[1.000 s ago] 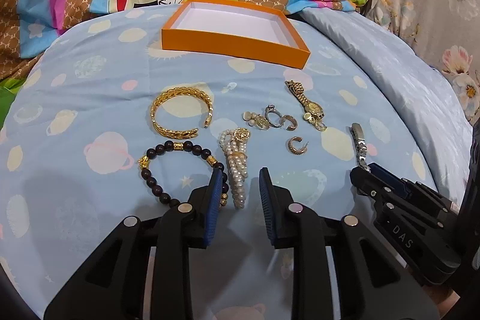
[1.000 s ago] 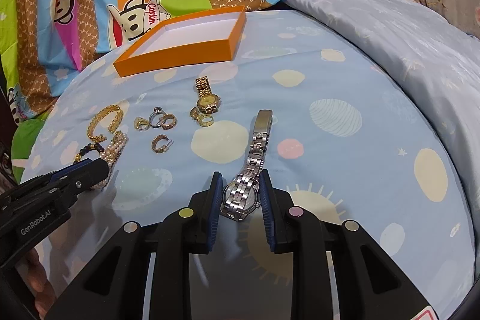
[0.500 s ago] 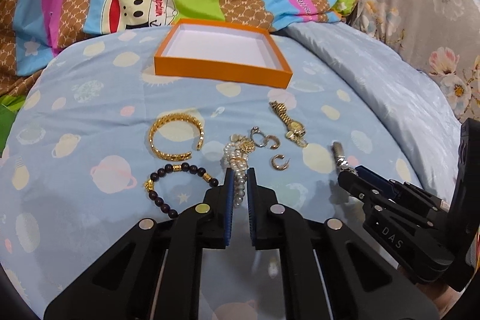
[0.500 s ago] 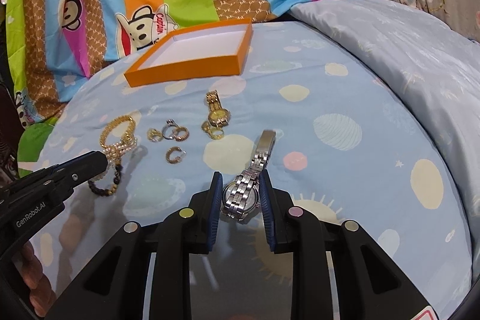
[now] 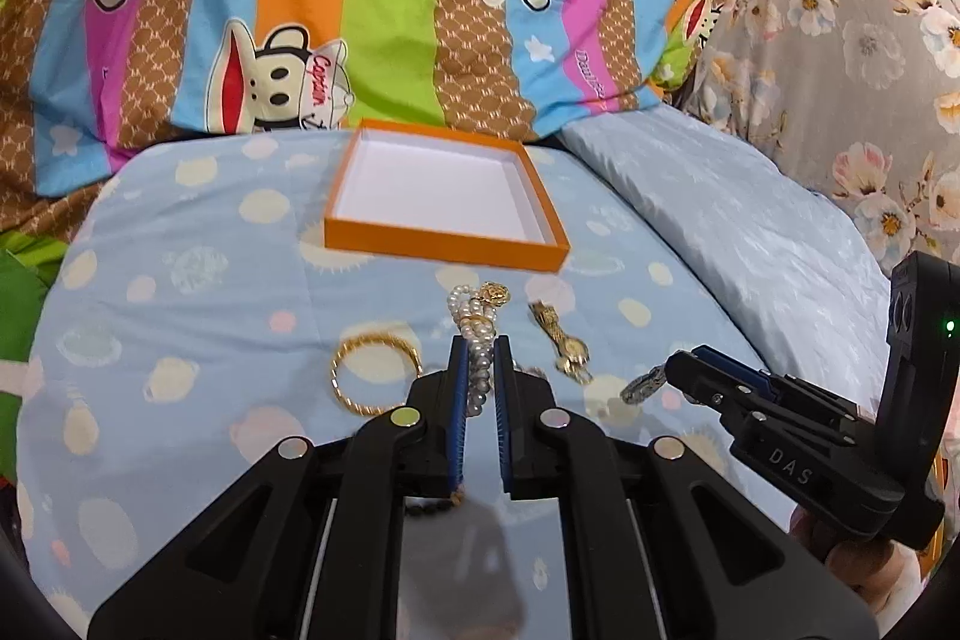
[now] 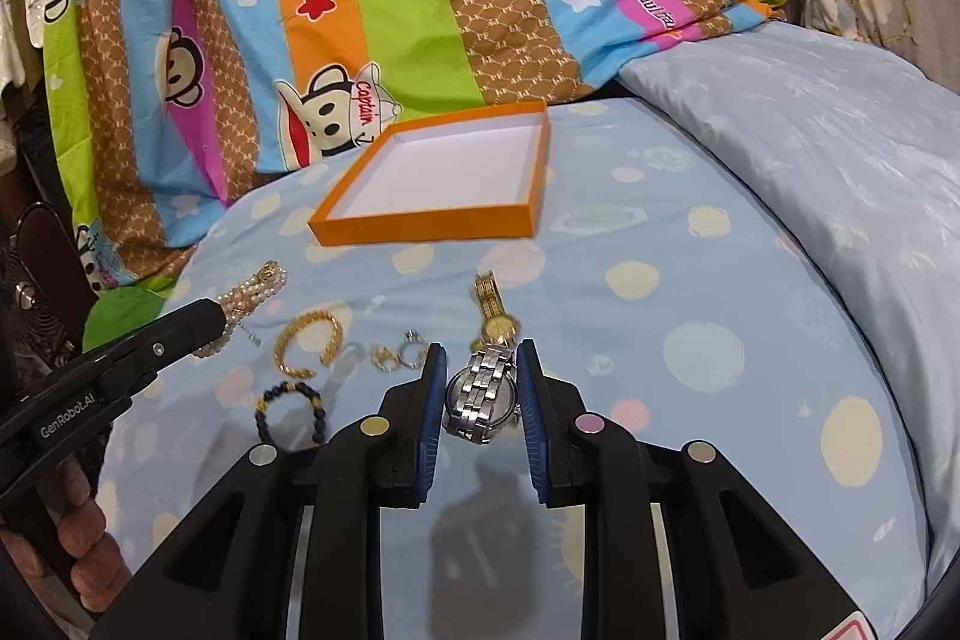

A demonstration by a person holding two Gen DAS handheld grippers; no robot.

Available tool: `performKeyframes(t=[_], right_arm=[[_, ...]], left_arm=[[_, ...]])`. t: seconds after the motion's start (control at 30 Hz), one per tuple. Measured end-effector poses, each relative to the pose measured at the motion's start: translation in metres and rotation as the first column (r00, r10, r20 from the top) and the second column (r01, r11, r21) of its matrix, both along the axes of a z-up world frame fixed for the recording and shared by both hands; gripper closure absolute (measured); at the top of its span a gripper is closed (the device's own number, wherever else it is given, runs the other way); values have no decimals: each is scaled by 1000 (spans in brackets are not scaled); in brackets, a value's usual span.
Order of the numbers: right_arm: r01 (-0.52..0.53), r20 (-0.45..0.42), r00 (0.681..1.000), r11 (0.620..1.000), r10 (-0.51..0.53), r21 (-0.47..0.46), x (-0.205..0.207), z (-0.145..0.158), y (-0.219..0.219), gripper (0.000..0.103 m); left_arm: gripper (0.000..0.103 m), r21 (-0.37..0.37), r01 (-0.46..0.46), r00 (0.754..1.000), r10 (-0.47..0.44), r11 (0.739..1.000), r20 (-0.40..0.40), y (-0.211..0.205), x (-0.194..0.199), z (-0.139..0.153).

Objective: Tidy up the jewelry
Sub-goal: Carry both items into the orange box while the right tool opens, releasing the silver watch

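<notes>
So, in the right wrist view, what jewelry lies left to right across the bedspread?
Pearl bracelet → dark bead bracelet → gold bangle → small rings → silver watch, held in the right tool.

Pinched between the left gripper's [image 5: 480,370] blue pads: pearl bracelet [image 5: 477,334] with gold clasp, raised off the bedding. Clamped in the right gripper [image 6: 480,388]: silver link watch [image 6: 483,394]. Left on the blue sheet: gold bangle [image 6: 307,343], dark bead bracelet [image 6: 288,412], gold watch [image 6: 497,316], small rings [image 6: 399,355]; beyond, orange box [image 6: 441,226], white inside, open.

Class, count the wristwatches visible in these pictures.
2. A silver watch is clamped in the right gripper; a gold watch lies on the bedsheet just beyond it. Others may be hidden.
</notes>
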State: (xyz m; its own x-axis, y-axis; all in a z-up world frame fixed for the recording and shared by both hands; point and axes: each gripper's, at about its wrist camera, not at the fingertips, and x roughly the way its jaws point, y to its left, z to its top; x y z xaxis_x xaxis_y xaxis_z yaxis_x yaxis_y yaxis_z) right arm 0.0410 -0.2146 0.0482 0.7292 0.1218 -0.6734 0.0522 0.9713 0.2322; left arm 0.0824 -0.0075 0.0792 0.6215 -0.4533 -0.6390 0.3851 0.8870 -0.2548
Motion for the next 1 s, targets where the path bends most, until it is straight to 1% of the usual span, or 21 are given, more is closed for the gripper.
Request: performKeyframes(t=[0.1, 0.2, 0.27, 0.4, 0.57, 0.6, 0.73, 0.8, 0.87, 1.0], right_arm=[[-23, 30, 999, 1000, 24, -13, 22, 17, 0, 81], [-37, 59, 998, 999, 39, -32, 54, 31, 0, 81], [-37, 72, 997, 998, 40, -44, 76, 36, 0, 81], [-55, 66, 996, 998, 56, -27, 127, 40, -2, 81], [-82, 32, 996, 997, 82, 6, 183, 31, -2, 81], [-85, 22, 996, 996, 85, 13, 192, 27, -3, 81], [-116, -48, 992, 992, 119, 54, 231, 9, -6, 81], [-127, -82, 988, 989, 133, 74, 244, 0, -7, 80], [-138, -115, 983, 988, 146, 73, 259, -9, -8, 80], [-113, -139, 983, 992, 119, 49, 288, -23, -15, 80]], left_arm=[[96, 2, -13, 999, 13, 1000, 30, 3, 14, 9], [95, 0, -31, 998, 31, 1000, 49, 3, 45, 15], [95, 7, -40, 998, 40, 999, 53, 2, 64, 15], [95, 46, -59, 996, 55, 997, 77, -6, 109, 11], [95, 51, -65, 995, 62, 997, 74, -19, 168, 3], [95, 51, -65, 995, 61, 997, 72, -21, 174, 1], [95, 77, -46, 998, 43, 996, 44, -36, 212, -13], [95, 93, -41, 999, 39, 995, 24, -41, 223, -22], [95, 112, -36, 999, 36, 993, 0, -46, 236, -32], [95, 130, -49, 998, 53, 990, -29, -50, 258, -45]])
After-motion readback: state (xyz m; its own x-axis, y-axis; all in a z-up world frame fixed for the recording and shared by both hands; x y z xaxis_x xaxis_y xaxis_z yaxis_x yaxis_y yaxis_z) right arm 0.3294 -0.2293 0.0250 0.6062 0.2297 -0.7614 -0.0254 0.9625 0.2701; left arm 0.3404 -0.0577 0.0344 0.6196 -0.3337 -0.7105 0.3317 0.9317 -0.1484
